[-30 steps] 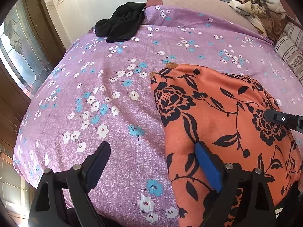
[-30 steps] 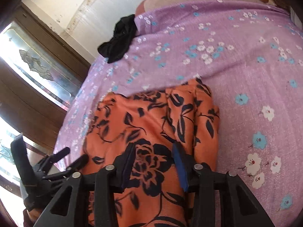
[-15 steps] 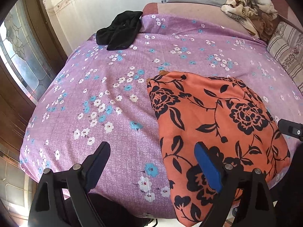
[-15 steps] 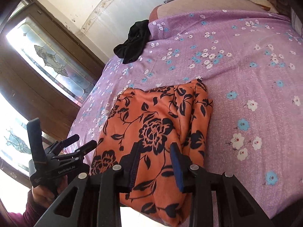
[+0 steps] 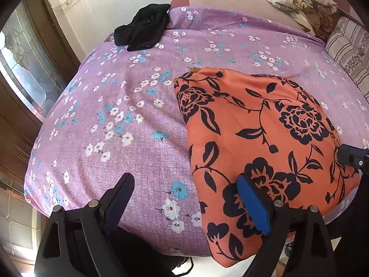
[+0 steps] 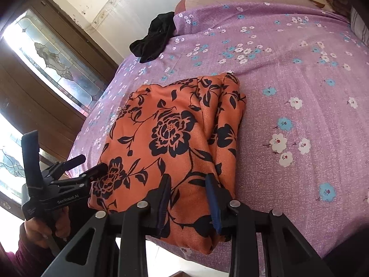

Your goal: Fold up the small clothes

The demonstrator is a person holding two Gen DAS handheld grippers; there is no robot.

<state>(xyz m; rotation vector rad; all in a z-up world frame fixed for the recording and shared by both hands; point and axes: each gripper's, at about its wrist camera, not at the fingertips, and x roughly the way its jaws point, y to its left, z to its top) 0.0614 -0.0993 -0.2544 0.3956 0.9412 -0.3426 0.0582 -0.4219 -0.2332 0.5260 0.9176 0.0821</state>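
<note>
On a bed spread with a purple flowered sheet [image 5: 143, 138], seen from the left wrist camera, a folded orange garment [image 5: 265, 133] printed with black roses lies flat near the front edge, one corner hanging over the side. The left gripper [image 5: 186, 194] hovers above the sheet with its fingers spread wide, nothing between them: the dark finger stands over bare purple cloth, the blue-padded one over the garment's near edge. A crumpled black garment [image 5: 143, 31] sits at the far edge of the bed, well apart from the orange one. A heap of cream and brown clothes [image 5: 304, 2] rests at the far right, beside a striped cushion [image 5: 348, 53]. The tip of the right gripper [image 5: 352, 158] pokes in from the right edge of the view.

From the right wrist camera, the orange garment [image 6: 175, 138] shows as a neat rectangle, its layered folds stacked along the right side. The right gripper [image 6: 189, 198] hangs over its near end, fingers parted by a moderate gap and not clamped on the cloth. At lower left a person's hand [image 6: 43, 230], in a maroon sleeve [image 6: 13, 258], holds the left gripper [image 6: 92, 166], its fingers apart just beside the garment's left corner. Beyond stands a wooden door with leaded glass [image 6: 53, 57].
</note>
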